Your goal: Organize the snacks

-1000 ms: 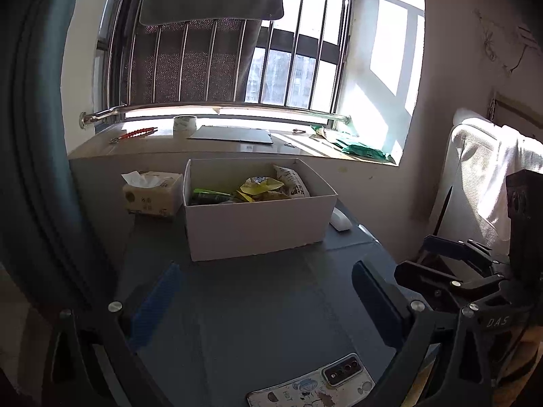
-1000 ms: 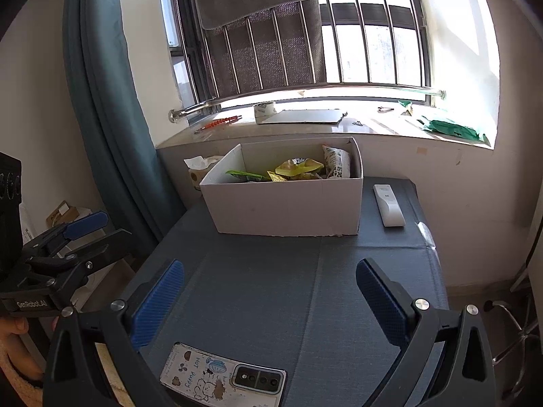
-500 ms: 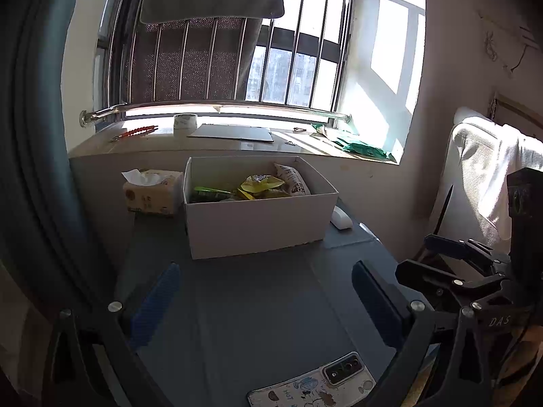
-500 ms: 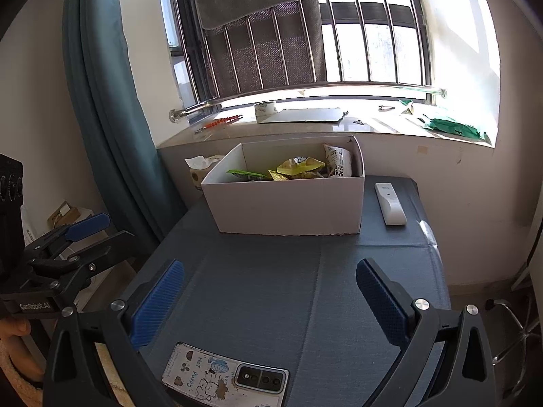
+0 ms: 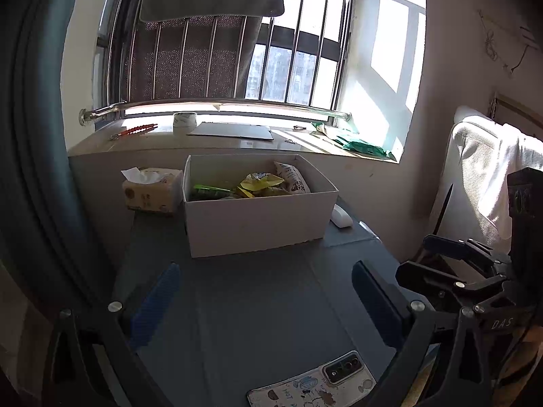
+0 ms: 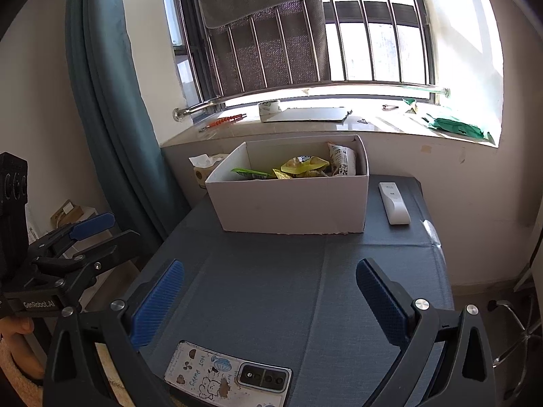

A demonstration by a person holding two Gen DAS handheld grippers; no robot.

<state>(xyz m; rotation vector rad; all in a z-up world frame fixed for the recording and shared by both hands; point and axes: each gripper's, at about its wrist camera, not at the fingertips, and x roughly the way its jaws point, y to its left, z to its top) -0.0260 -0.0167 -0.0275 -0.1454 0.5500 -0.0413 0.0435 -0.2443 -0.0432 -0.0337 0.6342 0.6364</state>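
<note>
A white cardboard box (image 5: 258,224) (image 6: 292,203) stands at the far side of a dark grey table (image 5: 258,298) (image 6: 278,285). It holds several snack packets: yellow ones (image 5: 259,181) (image 6: 302,166), a green one (image 5: 207,190) (image 6: 249,172) and a white printed one (image 5: 292,178) (image 6: 342,159). My left gripper (image 5: 264,298) is open and empty, hovering over the table's near half. My right gripper (image 6: 271,295) is open and empty too, at the same distance from the box. Each gripper shows at the other view's edge.
A phone in a cartoon case (image 5: 312,383) (image 6: 227,376) lies at the near table edge. A white remote (image 6: 393,203) (image 5: 341,216) lies right of the box, a tissue pack (image 5: 149,193) (image 6: 205,166) left of it. Windowsill behind, teal curtain (image 6: 112,101) left, chair (image 5: 485,176) right.
Both views have shifted very slightly; the box and table contents stay put and both grippers remain open.
</note>
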